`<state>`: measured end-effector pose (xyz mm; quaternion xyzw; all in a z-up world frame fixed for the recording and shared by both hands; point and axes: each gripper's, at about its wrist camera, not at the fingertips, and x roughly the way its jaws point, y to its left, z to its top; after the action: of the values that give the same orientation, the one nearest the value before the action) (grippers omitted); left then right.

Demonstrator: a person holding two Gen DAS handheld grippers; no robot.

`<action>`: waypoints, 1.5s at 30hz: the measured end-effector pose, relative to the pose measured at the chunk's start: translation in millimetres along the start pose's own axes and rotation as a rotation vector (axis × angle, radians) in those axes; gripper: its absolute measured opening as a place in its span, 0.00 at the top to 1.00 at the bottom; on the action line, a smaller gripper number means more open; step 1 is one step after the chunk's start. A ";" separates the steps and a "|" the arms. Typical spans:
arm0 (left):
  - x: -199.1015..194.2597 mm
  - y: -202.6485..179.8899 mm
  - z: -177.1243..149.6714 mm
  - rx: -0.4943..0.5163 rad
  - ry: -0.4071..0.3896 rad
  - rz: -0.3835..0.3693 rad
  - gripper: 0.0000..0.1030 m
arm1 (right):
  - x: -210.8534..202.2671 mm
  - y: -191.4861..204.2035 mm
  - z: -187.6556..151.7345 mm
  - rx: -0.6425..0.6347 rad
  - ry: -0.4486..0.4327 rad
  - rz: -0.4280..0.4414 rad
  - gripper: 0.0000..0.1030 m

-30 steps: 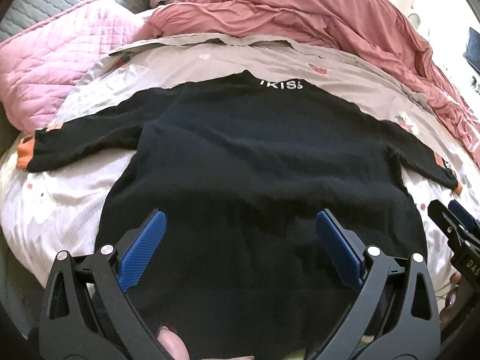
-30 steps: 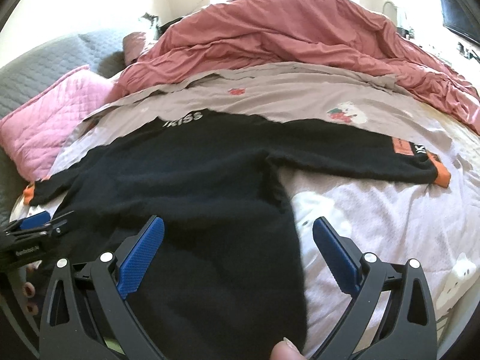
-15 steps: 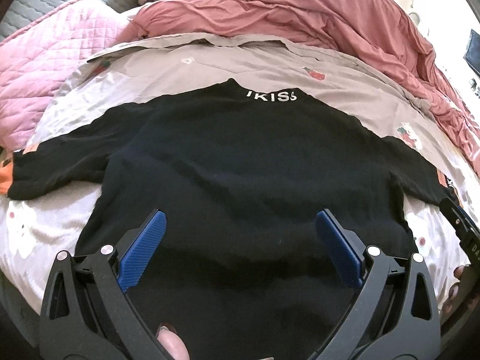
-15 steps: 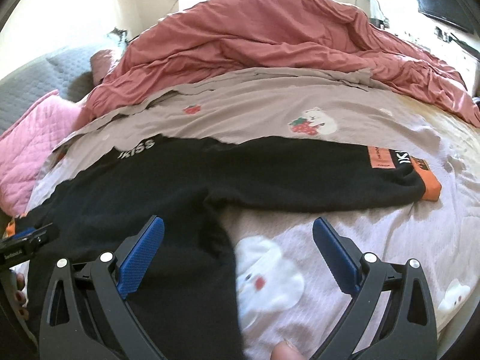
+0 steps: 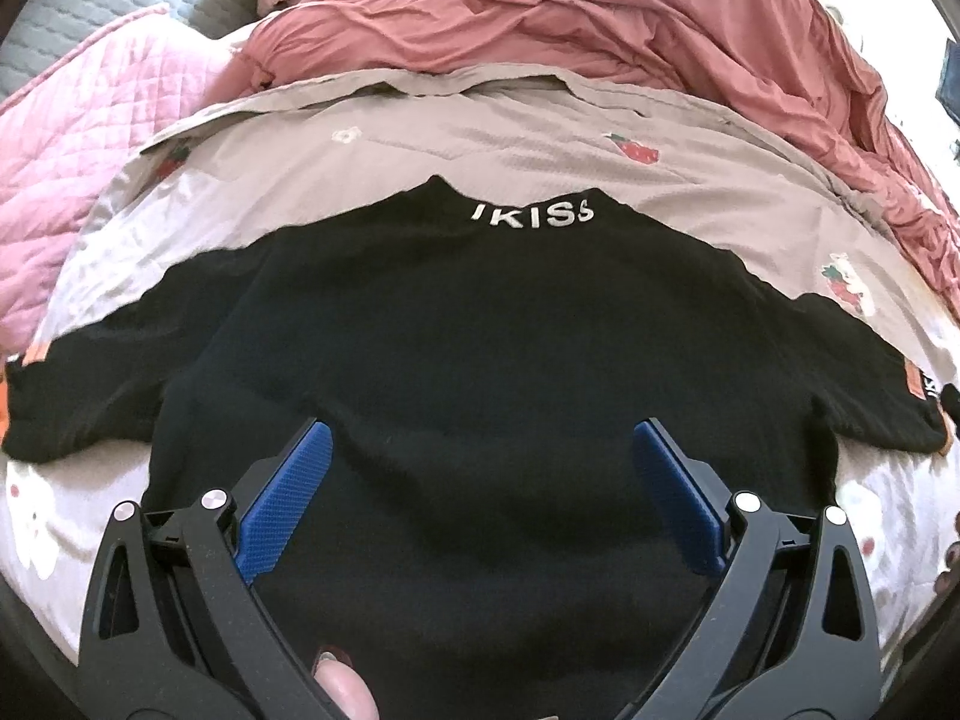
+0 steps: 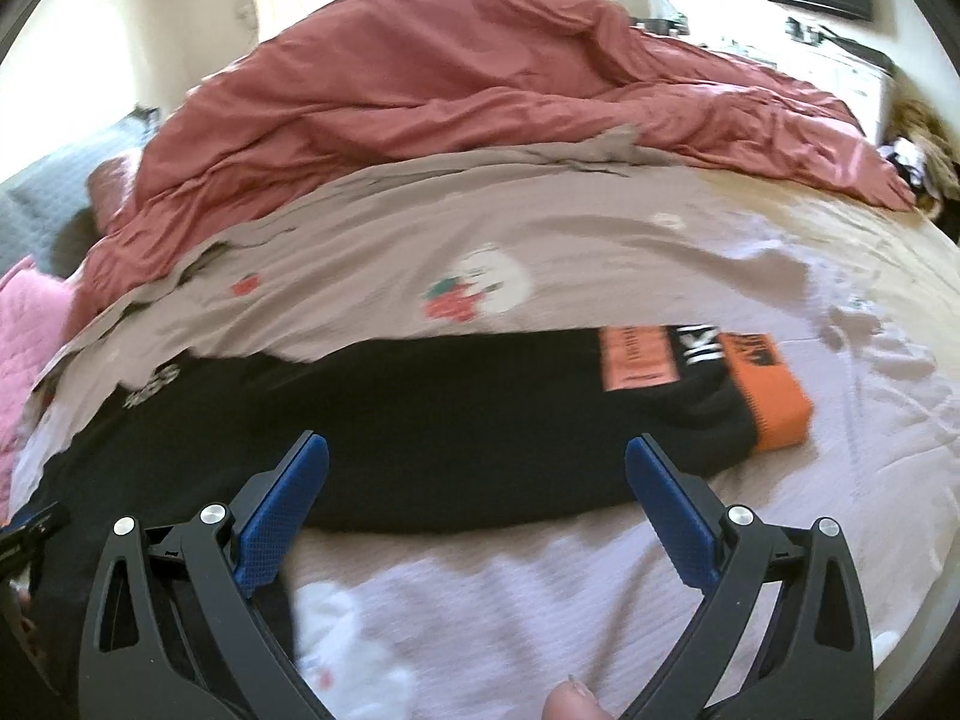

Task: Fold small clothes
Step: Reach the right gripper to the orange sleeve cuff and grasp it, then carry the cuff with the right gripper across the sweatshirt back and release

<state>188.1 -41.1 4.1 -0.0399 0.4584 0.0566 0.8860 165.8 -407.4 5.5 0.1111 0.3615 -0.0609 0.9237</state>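
A small black sweater (image 5: 480, 348) lies flat on the bed, back up, both sleeves spread out, with white "IKISS" lettering at the collar (image 5: 531, 215). My left gripper (image 5: 480, 450) is open and empty above the sweater's lower body. My right gripper (image 6: 477, 462) is open and empty above the right sleeve (image 6: 480, 420), which ends in an orange cuff (image 6: 774, 402) with an orange patch. The left sleeve's orange cuff (image 5: 5, 414) shows at the left edge of the left wrist view.
The bed sheet (image 5: 420, 150) is beige with strawberry and bear prints. A rumpled dusty-red duvet (image 5: 570, 18) is heaped at the back. A pink quilted pillow (image 5: 72, 138) lies at the back left. The left gripper's tip (image 6: 30, 531) shows at the right wrist view's left edge.
My left gripper has moved forward over the sweater's body. My right gripper has swung right, from the sweater's body to over the right sleeve. Both stay open.
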 end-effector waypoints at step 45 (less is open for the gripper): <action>55.5 8.2 -3.9 -0.044 -0.047 -0.226 0.09 | 25.3 -109.4 32.1 0.135 0.044 -0.001 0.78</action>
<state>215.7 -30.0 -43.6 -0.1095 0.4288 -0.0327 0.8961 184.2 -522.1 -6.5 0.1742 0.3766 -0.0833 0.9060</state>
